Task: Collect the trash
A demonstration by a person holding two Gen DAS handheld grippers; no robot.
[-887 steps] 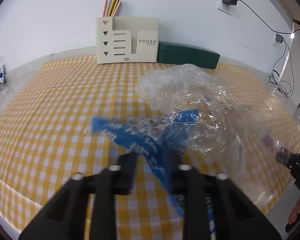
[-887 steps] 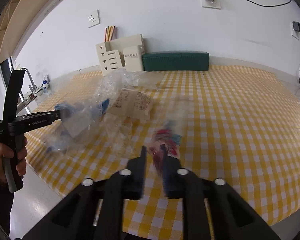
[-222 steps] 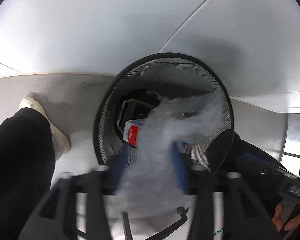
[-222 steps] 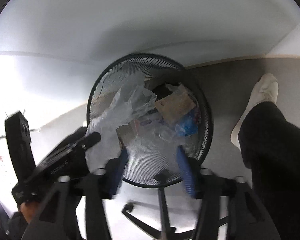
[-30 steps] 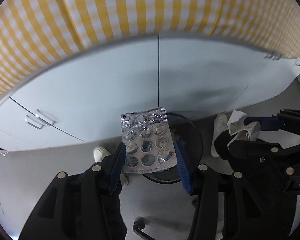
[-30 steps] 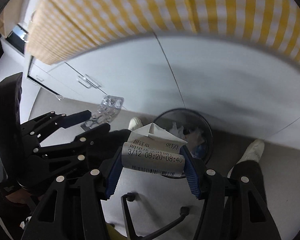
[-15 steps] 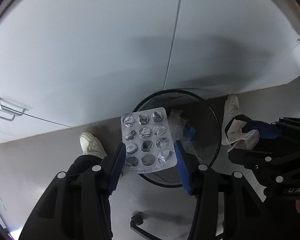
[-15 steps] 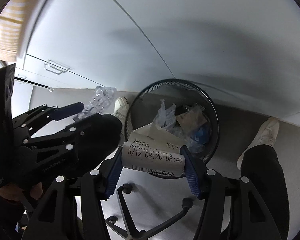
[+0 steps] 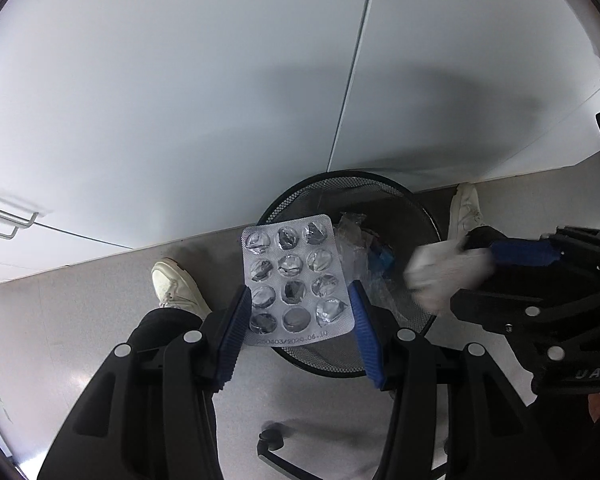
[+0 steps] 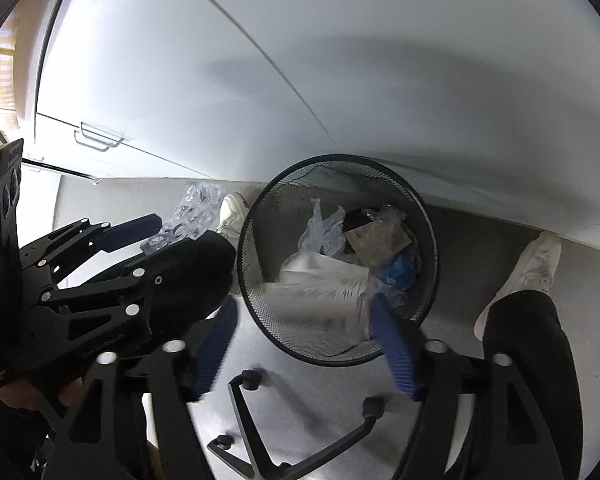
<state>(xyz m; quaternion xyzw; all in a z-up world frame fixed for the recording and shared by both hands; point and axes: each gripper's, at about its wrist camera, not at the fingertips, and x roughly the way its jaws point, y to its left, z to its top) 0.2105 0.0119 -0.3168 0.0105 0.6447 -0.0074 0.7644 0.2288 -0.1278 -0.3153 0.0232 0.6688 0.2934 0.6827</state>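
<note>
Grey floor and pale cabinet fronts fill the background in both wrist views, with a black chair base at the bottom edge. Against the cabinet foot stands the round black wire-mesh waste bin (image 10: 338, 260), already holding clear plastic wrap, a brown paper piece and blue scraps.

The silver foil blister pack with emptied pockets (image 9: 296, 284) is clamped by its two long edges between the blue pads of the left gripper (image 9: 298, 322), at a medium width. Its long axis runs away from the camera, along the fingers, and its far end overlaps the bin's near-left rim. The bin mouth is seen just past and to the right of the pack, so the drop line is judged slightly off-centre; a small shift toward the bin centre appears needed before release. The left gripper is pointed straight down at the floor, between a white shoe (image 9: 176, 284) and the bin.

The crumpled white paper receipt (image 10: 320, 292) is blurred and lies between the fingers of the right gripper (image 10: 304, 344), whose jaws are opening; the left pad is clear of the paper, while at the right pad contact cannot be told. The receipt is seen directly over the bin's opening, its long axis across the jaws. The right gripper is tilted steeply downward and is the nearer one to the bin centre. A dark trouser leg and a second white shoe (image 10: 536, 260) are seen to the bin's right.
</note>
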